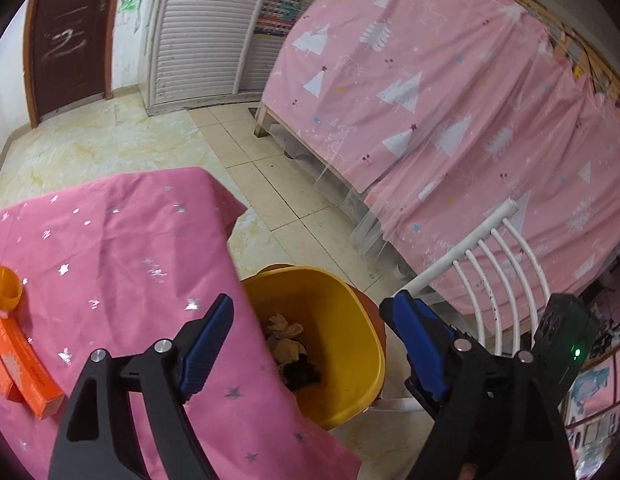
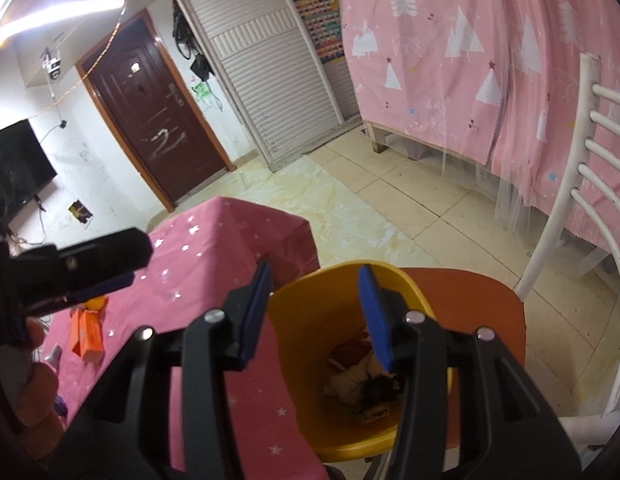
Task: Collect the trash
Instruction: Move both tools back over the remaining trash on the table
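Left wrist view: the left gripper tilts down over the yellow bin, jaws wide apart and empty. The right gripper hangs over the same bin, jaws partly apart, nothing between them. Crumpled trash lies inside. Left of the bin is a pink star-print tablecloth with an orange box; a white chair stands right.

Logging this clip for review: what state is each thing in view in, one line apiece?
left tool: open, nothing between its fingers, above the bin
right tool: open, empty, above the bin
yellow bin: upright on the chair seat, crumpled trash at the bottom
orange box: lying flat on the table
orange cup: on the table, mouth open
white chair: upright beside the table
brown door: closed
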### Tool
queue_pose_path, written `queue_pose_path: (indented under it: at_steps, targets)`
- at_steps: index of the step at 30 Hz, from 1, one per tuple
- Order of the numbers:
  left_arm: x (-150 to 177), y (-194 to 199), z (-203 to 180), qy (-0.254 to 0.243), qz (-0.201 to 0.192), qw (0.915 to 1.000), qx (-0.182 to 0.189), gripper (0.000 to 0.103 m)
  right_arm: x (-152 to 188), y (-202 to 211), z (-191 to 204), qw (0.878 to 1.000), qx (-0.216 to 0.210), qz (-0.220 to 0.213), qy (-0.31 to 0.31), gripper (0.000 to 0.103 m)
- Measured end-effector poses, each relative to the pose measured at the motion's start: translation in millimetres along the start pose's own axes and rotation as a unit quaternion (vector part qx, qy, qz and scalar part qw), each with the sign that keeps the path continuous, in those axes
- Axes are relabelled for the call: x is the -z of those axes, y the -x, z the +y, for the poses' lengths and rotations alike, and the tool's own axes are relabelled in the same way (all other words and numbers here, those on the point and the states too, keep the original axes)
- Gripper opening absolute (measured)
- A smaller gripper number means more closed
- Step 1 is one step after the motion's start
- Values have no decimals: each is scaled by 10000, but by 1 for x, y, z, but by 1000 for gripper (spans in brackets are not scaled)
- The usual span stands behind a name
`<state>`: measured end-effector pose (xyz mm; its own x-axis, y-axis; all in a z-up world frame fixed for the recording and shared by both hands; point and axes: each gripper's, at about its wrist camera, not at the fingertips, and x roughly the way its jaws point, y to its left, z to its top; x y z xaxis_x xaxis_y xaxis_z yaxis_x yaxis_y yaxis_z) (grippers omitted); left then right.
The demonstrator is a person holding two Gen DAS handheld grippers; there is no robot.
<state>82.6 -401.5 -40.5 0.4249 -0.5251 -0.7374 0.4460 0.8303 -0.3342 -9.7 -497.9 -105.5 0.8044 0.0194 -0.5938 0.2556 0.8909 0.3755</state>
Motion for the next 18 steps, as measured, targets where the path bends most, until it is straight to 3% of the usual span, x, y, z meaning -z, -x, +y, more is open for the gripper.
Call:
queue_pose_path:
  at_steps: [3, 18]
  targets:
    - [-3, 12, 19, 212, -87, 9997, -18, 78, -1, 1, 10, 9999, -90, -22, 67, 61]
    - [-14, 76, 114, 790, -607, 9942, -415, 81, 5, -16, 110, 9953, -489, 197, 808, 62]
